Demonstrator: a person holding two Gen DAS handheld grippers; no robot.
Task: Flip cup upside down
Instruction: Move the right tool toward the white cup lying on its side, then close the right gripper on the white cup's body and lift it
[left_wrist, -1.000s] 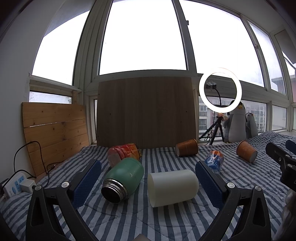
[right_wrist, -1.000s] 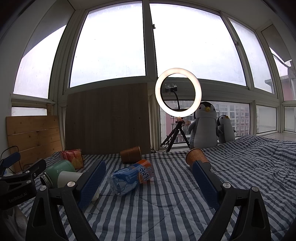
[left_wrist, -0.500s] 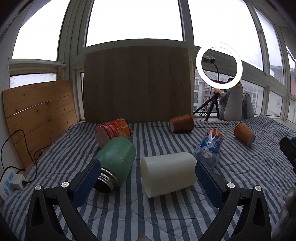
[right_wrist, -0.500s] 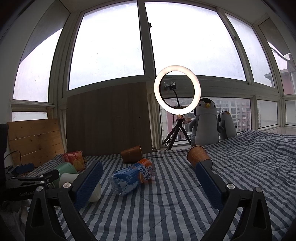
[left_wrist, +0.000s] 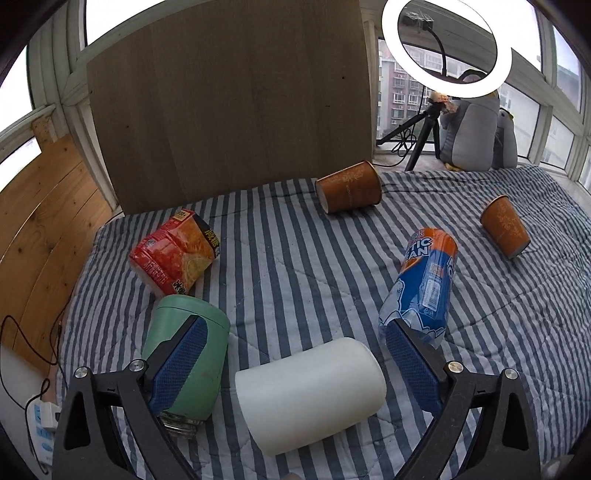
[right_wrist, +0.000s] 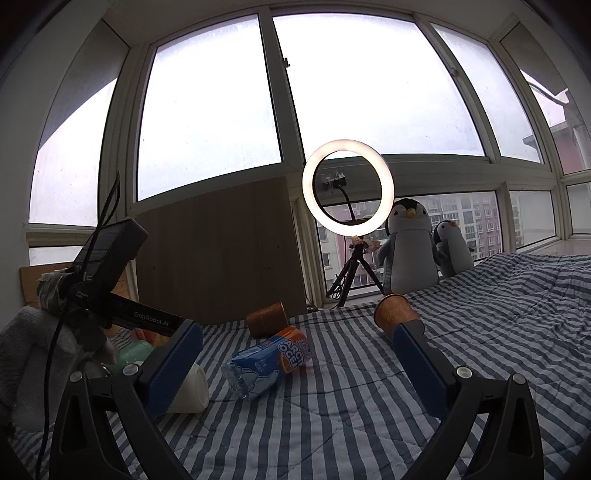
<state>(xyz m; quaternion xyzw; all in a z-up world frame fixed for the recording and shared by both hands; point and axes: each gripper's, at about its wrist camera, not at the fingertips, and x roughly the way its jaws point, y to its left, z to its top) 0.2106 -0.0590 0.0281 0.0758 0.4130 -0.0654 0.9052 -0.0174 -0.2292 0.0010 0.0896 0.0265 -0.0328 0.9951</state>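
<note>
A white cup lies on its side on the striped blanket, its closed end toward the right. My left gripper is open and hovers over it, one blue pad on each side, not touching. In the right wrist view the cup shows partly behind the left pad. My right gripper is open and empty, low over the blanket, right of the cup. The left gripper's body shows at that view's left edge; its fingertips are hidden there.
A green flask lies just left of the cup. A blue plastic bottle lies to its right. A red snack bag, two orange paper cups, a wooden board and a ring light stand farther back.
My left gripper has risen and tilted down over the white cup, closing in so the cup lies between the pads. The right gripper has barely moved.
</note>
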